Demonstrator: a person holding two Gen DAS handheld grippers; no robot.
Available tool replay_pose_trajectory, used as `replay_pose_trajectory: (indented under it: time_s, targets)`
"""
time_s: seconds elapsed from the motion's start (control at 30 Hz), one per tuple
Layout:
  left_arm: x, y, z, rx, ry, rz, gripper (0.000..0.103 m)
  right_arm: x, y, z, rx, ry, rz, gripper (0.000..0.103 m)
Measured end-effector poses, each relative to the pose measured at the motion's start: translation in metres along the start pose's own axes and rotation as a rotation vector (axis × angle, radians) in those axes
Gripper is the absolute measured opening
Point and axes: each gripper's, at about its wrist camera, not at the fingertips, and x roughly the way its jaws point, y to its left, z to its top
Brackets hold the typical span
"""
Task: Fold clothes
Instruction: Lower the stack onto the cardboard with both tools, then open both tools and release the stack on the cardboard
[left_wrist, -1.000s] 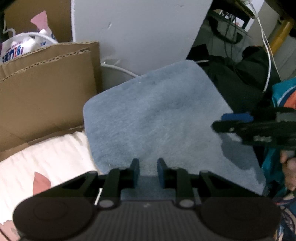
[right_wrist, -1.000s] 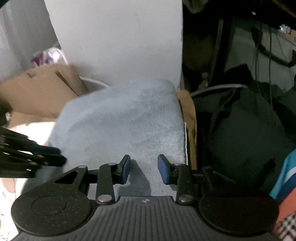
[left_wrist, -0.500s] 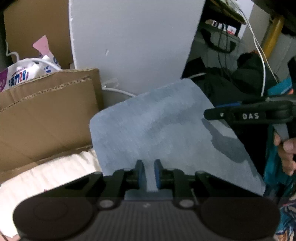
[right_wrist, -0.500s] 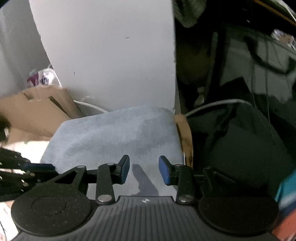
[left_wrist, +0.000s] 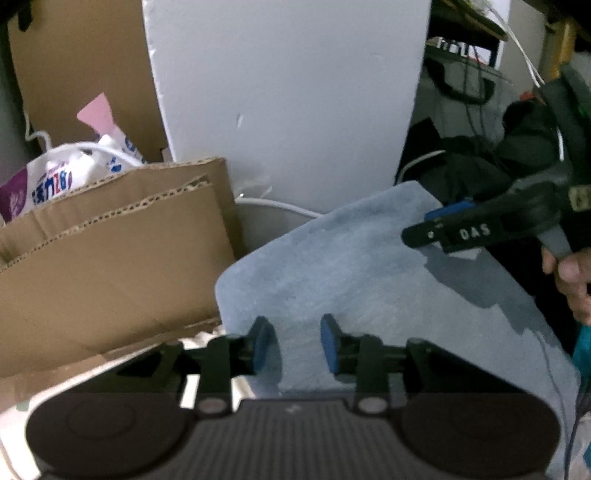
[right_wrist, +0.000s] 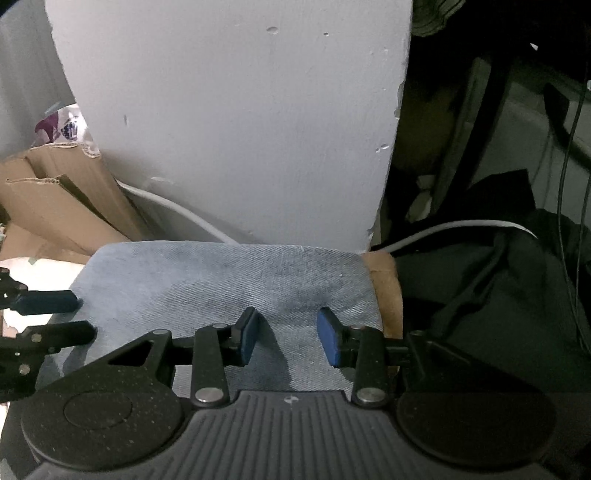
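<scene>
Since the earlier frames, the left gripper (left_wrist: 295, 341) has just parted its jaws after narrowing; nothing sits between the blue pads, which hang over the near left edge of the folded blue denim garment (left_wrist: 369, 280). Left of it stands corrugated cardboard (left_wrist: 110, 258); behind it, a white pillar (left_wrist: 288, 103). Further right, the right gripper (right_wrist: 286, 338) has shifted across the denim's far right part, jaws moderately apart, gripping nothing. A person's hand (left_wrist: 570, 280) carries it.
</scene>
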Motion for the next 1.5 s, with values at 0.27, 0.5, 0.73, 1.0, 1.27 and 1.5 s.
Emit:
replay_pose_trajectory:
  time_s: [0.27, 0.5, 0.73, 1.0, 1.27, 1.5]
  targets:
    - [-0.009, 0.009, 0.003, 0.024, -0.018, -0.019, 0.034, -0.037, -0.023, 0.003, 0.051, -0.134, 0.033, 0.042]
    - [-0.005, 0.02, 0.009, -0.011, -0.016, 0.01, 0.033, -0.026, -0.014, 0.003, 0.037, -0.125, 0.05, 0.042]
    - [-0.015, 0.01, -0.004, 0.03, -0.006, 0.007, 0.033, 0.003, -0.003, 0.012, 0.022, -0.088, 0.005, 0.042]
    - [-0.031, 0.009, -0.014, 0.037, 0.003, -0.024, 0.03, -0.02, -0.001, 0.007, 0.031, -0.124, 0.03, 0.042]
    - [-0.062, -0.015, -0.031, 0.035, -0.012, -0.109, 0.03, -0.08, 0.022, -0.026, 0.013, -0.148, 0.122, 0.042]
    - [-0.041, -0.027, -0.039, 0.043, 0.028, -0.092, 0.031, -0.085, 0.061, -0.069, -0.028, -0.107, 0.163, 0.042]
